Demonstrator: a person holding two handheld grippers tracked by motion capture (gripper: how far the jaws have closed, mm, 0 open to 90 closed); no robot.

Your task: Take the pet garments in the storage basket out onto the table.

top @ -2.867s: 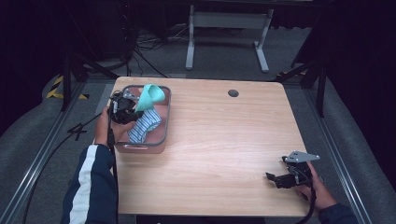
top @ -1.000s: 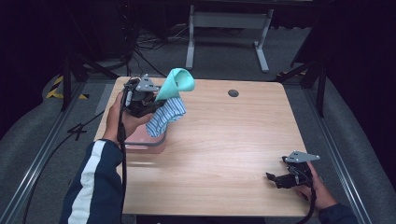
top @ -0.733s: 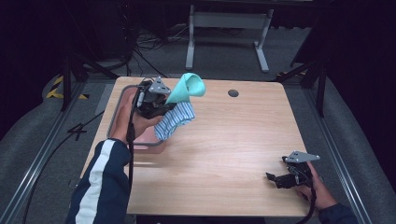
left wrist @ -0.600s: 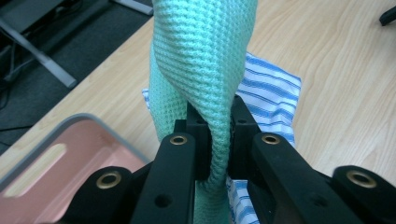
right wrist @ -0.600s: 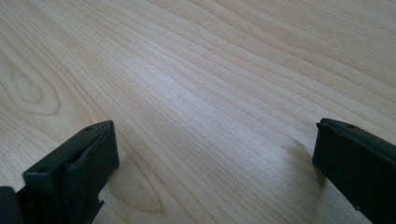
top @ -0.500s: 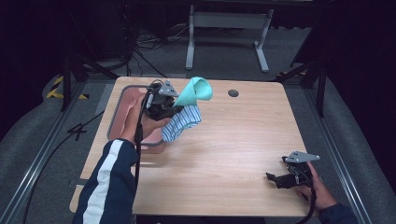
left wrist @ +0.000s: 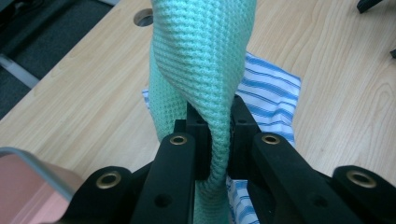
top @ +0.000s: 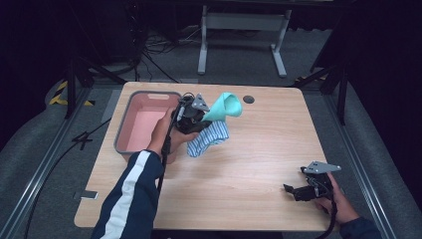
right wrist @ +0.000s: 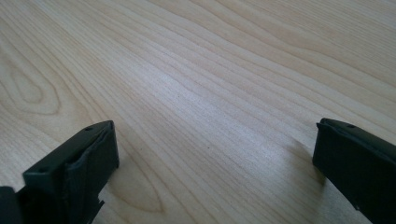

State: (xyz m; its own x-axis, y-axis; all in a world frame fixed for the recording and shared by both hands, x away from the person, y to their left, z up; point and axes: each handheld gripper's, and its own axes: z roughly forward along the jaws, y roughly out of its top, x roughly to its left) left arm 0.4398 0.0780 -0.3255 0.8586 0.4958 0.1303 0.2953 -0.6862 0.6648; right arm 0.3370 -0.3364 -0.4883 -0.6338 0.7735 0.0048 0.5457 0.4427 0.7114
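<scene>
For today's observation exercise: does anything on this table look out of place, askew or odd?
Only mildly. The left gripper is shut on a twisted green cloth, and a striped cloth hangs bunched beneath it, outside the pink tub. The right gripper rests open on the table.

Light wooden table (top: pixel 249 164) with round hole (top: pixel 249 99) near far edge. Pink tub (top: pixel 130 134) directly on it, left of the hole.

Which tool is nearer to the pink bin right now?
Left. The left tool hangs just beyond the pink bin rim, shut on the green cloth. The right tool rests open at the table's opposite near corner.
</scene>
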